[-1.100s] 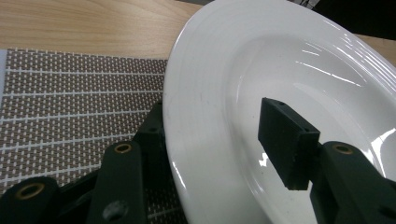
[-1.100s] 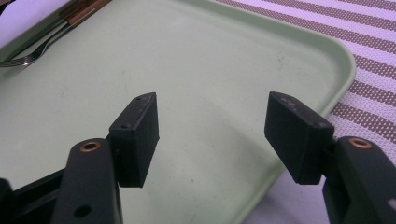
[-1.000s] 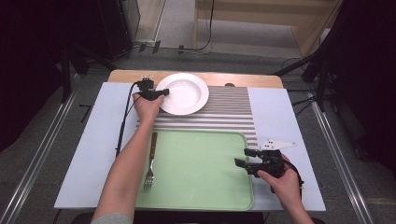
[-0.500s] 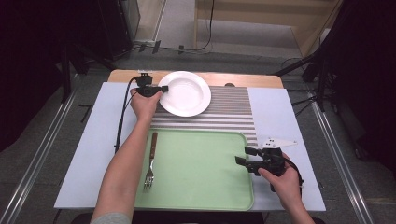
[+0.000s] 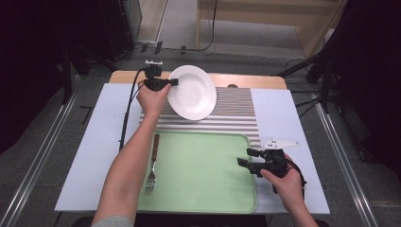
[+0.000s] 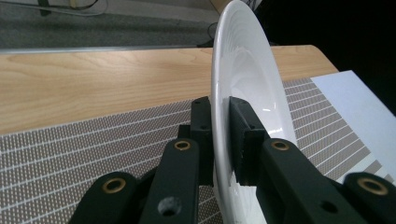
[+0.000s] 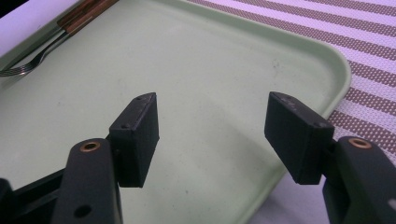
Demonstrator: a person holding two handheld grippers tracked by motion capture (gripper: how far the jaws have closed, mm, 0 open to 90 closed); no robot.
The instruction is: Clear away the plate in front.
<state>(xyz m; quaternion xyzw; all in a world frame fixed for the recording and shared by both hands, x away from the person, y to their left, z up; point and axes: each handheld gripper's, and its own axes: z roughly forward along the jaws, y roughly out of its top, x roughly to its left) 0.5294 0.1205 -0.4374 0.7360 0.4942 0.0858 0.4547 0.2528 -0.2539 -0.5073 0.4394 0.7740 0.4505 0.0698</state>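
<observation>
Over the striped mat [image 5: 236,106], left gripper [image 5: 171,82] pinches the white plate [image 5: 191,92] at its nine-o'clock rim — thin hold, may slip — right gripper [image 5: 246,158] gapes empty.

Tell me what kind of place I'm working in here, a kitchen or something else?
Probably a lab or recording studio rather than a kitchen: dark curtains surround the table, metal rails run along the floor, and cables trail behind. The plate, fork and green tray look like a staged setup.

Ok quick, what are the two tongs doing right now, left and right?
Left tongs: have just been closing, now shut on the rim of the white plate, tilted up off the striped mat.
Right tongs: open, holding nothing, over the green tray.
</observation>
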